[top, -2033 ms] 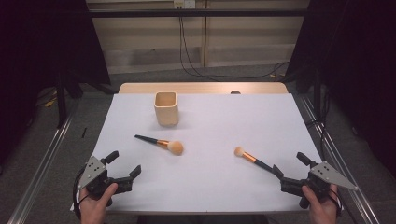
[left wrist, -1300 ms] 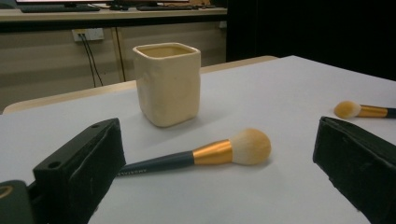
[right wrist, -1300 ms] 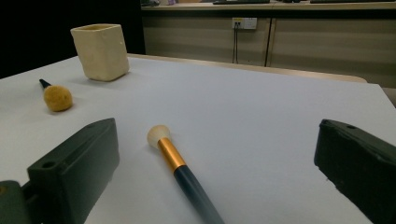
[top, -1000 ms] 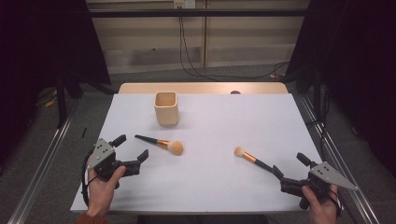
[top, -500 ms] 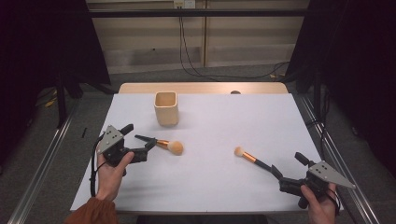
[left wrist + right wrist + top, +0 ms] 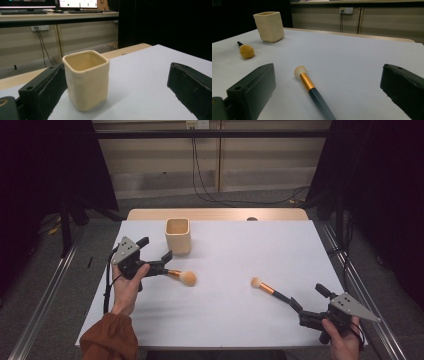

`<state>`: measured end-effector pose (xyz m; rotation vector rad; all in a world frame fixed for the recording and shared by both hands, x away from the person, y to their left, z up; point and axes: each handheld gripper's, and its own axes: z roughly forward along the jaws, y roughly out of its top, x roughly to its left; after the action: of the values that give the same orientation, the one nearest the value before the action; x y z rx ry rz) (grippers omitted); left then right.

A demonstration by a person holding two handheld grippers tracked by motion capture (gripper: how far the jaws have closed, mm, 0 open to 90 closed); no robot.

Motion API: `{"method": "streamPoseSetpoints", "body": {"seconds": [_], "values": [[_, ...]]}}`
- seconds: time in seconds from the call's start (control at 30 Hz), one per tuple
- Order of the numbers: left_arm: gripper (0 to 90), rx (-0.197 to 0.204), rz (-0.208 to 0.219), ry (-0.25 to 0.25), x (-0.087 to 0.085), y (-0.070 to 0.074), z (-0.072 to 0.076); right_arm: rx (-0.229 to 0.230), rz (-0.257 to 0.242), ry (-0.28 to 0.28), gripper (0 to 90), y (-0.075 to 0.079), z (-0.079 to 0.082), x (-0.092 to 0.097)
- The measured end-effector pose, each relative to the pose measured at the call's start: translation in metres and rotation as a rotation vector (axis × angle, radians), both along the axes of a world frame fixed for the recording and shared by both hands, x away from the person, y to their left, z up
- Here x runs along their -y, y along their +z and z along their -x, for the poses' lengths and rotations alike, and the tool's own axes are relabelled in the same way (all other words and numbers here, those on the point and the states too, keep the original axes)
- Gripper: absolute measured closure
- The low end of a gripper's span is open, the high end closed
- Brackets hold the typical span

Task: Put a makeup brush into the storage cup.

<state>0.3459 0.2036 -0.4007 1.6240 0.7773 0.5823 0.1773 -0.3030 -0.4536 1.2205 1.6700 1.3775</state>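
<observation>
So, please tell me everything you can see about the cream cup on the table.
The cup is a small cream container, squarish with rounded corners and slightly uneven walls; it looks like ceramic. It stands upright and open at the top on the white table cover, towards the far side. No contents show from these angles. Nothing grips it. In the left gripper view it sits just ahead of the open left gripper, close to one jaw. A makeup brush lies on the near side of it, apart from it.

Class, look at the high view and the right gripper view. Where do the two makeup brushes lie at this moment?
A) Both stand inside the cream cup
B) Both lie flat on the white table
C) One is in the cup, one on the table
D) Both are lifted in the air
B: the tan-headed brush and the pale-headed brush both lie flat on the white table, outside the cream cup.
</observation>
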Motion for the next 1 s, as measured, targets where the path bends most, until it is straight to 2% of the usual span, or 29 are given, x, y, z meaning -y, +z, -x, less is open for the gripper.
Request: {"method": "streamPoseSetpoints", "body": {"seconds": [0.03, 0.13, 0.3, 0.33, 0.37, 0.57, 0.8, 0.9, 1.0], "values": [[2.3, 0.0, -0.025, -0.01, 0.002, 0.001, -0.005, 0.0, 0.001, 0.001, 0.0, 0.0, 0.0, 0.0], [2.1, -0.014, -0.014, -0.021, 0.004, -0.001, -0.01, -0.002, -0.002, 0.001, 0.0, 0.0, 0.0, 0.0], [2.0, -0.041, -0.036, -0.04, 0.01, -0.002, -0.018, -0.003, -0.002, 0.001, 0.0, 0.0, 0.0, 0.0], [2.0, -0.054, -0.048, -0.048, 0.011, -0.002, -0.021, -0.003, -0.001, 0.002, 0.0, 0.0, 0.0, 0.0], [1.9, -0.06, -0.09, -0.058, 0.014, -0.002, -0.025, -0.002, 0.0, 0.004, 0.0, 0.0, 0.0, 0.0], [1.7, -0.083, -0.099, -0.085, 0.017, -0.003, -0.029, -0.005, 0.002, 0.001, 0.0, 0.0, 0.0, 0.001], [2.2, -0.12, -0.214, -0.139, 0.024, -0.003, -0.035, -0.004, 0.0, 0.003, 0.0, 0.0, 0.0, 0.0], [2.2, -0.126, -0.237, -0.147, 0.026, -0.002, -0.036, -0.005, 0.001, 0.001, 0.0, 0.0, 0.0, 0.001], [2.3, -0.15, -0.265, -0.166, 0.027, -0.002, -0.038, -0.005, 0.003, 0.003, 0.0, 0.0, 0.001, 0.001]]}}
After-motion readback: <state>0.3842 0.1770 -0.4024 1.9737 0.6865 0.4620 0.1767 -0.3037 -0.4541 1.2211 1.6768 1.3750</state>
